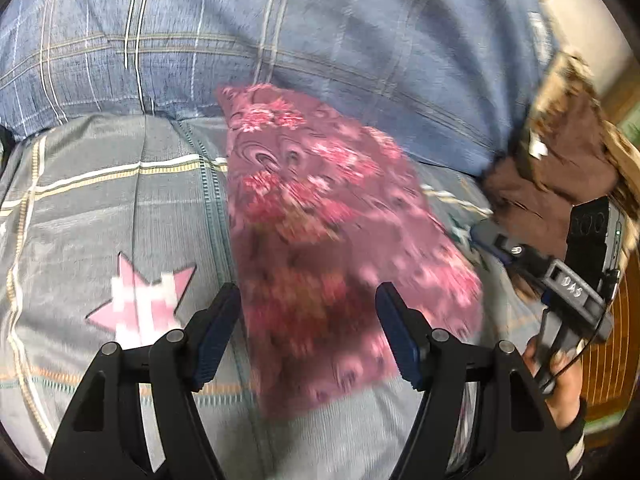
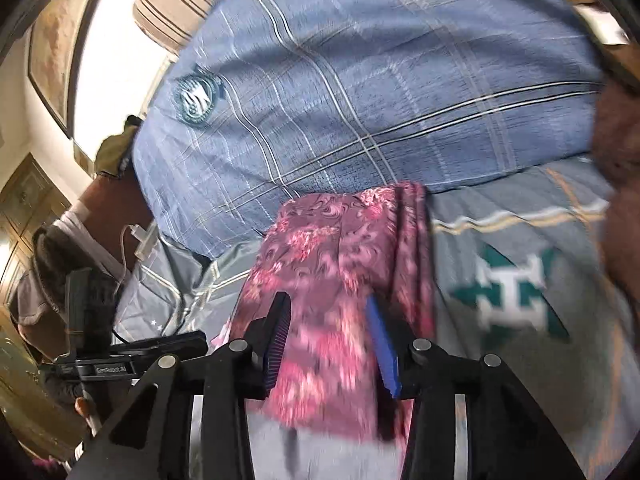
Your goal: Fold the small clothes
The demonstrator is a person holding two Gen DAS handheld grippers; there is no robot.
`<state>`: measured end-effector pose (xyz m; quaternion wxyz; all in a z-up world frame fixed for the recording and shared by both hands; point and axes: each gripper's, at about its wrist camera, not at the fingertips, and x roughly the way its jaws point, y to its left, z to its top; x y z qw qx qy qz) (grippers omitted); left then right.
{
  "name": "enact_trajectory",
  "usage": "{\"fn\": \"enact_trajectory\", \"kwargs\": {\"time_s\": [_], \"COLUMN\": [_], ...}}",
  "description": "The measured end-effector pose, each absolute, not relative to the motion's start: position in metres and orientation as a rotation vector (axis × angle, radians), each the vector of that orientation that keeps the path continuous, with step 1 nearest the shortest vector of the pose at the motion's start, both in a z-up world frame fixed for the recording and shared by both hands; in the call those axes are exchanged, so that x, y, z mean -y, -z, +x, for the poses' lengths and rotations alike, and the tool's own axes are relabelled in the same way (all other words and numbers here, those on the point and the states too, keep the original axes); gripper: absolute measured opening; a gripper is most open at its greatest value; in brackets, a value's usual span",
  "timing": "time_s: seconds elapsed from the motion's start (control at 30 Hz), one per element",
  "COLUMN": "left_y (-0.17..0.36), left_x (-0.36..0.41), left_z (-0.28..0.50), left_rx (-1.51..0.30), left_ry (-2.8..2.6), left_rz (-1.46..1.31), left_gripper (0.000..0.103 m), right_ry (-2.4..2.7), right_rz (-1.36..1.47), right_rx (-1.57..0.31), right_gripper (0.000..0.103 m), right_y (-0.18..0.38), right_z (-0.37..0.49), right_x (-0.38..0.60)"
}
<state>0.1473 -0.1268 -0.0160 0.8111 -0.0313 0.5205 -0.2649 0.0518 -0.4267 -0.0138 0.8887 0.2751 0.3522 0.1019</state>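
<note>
Left tool [image 1: 308, 316] wide above my floral cloth [image 1: 320, 220] | right tool [image 2: 328, 332] wide, cloth between fingers | bed [image 1: 100, 200] mid.

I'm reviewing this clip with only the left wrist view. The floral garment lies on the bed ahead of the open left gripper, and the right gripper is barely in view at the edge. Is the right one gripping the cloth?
Observer: In the right wrist view, the right gripper has its jaws apart. The floral garment lies between the fingers, apparently not pinched.
Operator: Is the garment flat on that side?
Observer: No, its right edge is bunched into long folds.
Operator: Any landmark beside it?
Observer: A green patch on the bedsheet, right of the garment.
</note>
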Motion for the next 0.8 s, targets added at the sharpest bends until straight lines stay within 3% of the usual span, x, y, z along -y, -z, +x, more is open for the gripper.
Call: {"fn": "enact_trajectory", "kwargs": {"time_s": [0.13, 0.17, 0.2, 0.23, 0.3, 0.4, 0.47, 0.53, 0.67, 0.8], "left_y": [0.037, 0.040, 0.041, 0.041, 0.046, 0.068, 0.062, 0.045, 0.021, 0.049], "left_x": [0.143, 0.145, 0.144, 0.144, 0.144, 0.146, 0.137, 0.128, 0.137, 0.160], "left_z": [0.163, 0.163, 0.161, 0.159, 0.156, 0.166, 0.164, 0.156, 0.146, 0.152], "left_rx": [-1.155, -1.153, -1.140, -1.122, -1.107, -1.188, -1.188, -1.139, -1.008, -1.043], "left_ry": [0.521, 0.517, 0.517, 0.521, 0.520, 0.521, 0.530, 0.536, 0.492, 0.440], "left_rz": [-0.032, -0.024, -0.013, 0.003, 0.020, -0.038, -0.069, -0.096, -0.015, 0.099], "left_gripper": [0.069, 0.069, 0.069, 0.070, 0.073, 0.076, 0.076, 0.075, 0.075, 0.076], "right_ry": [-0.100, -0.115, -0.146, -0.180, -0.176, -0.070, -0.055, -0.007, -0.127, -0.187], "right_rz": [0.599, 0.621, 0.637, 0.620, 0.517, 0.374, 0.385, 0.398, 0.444, 0.403], "right_rx": [-0.872, -0.876, -0.860, -0.825, -0.748, -0.875, -0.857, -0.797, -0.664, -0.708], "right_gripper": [0.042, 0.037, 0.017, 0.012, 0.011, 0.010, 0.010, 0.021, 0.021, 0.018], "right_y": [0.053, 0.058, 0.057, 0.047, 0.028, 0.053, 0.051, 0.031, 0.003, 0.024], "right_z": [0.111, 0.115, 0.116, 0.116, 0.113, 0.131, 0.126, 0.113, 0.088, 0.078], "right_x": [0.427, 0.428, 0.429, 0.428, 0.426, 0.422, 0.427, 0.432, 0.426, 0.400]}}
